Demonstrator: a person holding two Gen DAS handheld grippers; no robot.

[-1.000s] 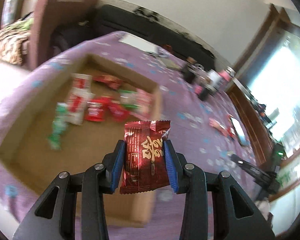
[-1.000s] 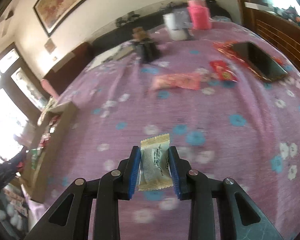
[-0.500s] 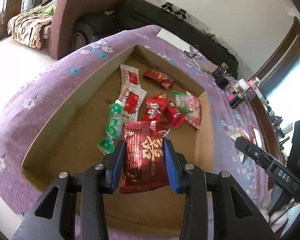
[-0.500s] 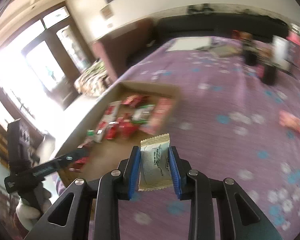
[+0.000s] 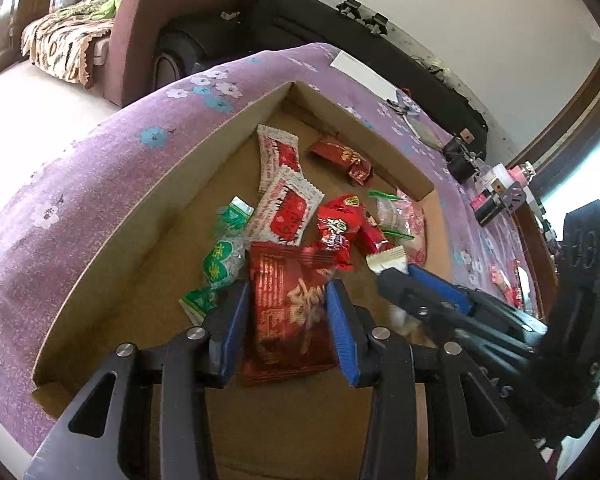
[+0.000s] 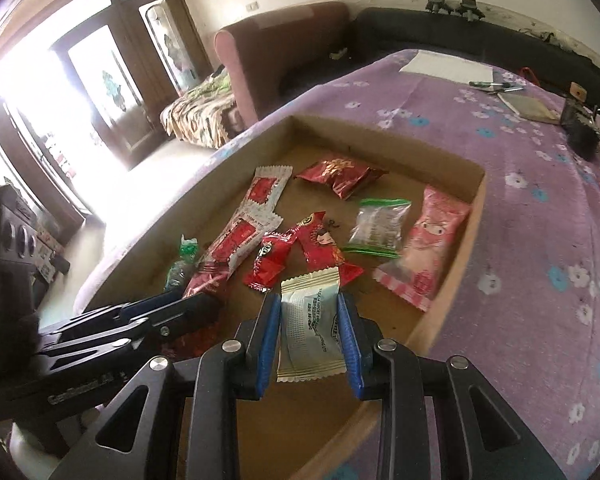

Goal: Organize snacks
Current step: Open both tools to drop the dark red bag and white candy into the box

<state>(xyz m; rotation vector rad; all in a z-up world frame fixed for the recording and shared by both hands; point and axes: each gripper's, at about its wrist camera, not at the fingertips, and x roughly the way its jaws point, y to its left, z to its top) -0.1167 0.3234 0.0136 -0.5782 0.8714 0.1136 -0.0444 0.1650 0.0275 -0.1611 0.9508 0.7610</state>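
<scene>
A shallow cardboard box (image 5: 140, 236) (image 6: 466, 236) sits on the purple flowered cloth and holds several snack packets. My left gripper (image 5: 286, 290) is shut on a dark red snack packet (image 5: 290, 312), held low over the box's near part. My right gripper (image 6: 310, 304) is shut on a cream sachet (image 6: 310, 328), held over the box's near right side. In the left wrist view the right gripper (image 5: 420, 280) reaches in from the right with the sachet's end (image 5: 388, 260) showing. In the right wrist view the left gripper (image 6: 180, 308) lies at the left.
In the box lie white-and-red sachets (image 5: 288, 208), red packets (image 6: 320, 248), green candies (image 5: 220, 260), a clear green-edged bag (image 6: 380, 222) and a pink packet (image 6: 428, 252). A brown sofa (image 6: 276, 52) stands beyond. Dark items (image 5: 464, 160) and paper (image 6: 448, 66) lie farther on the cloth.
Both grippers have moved in over the box and lowered, each still holding its packet. The right gripper swung left from the open cloth to beside the left gripper.
</scene>
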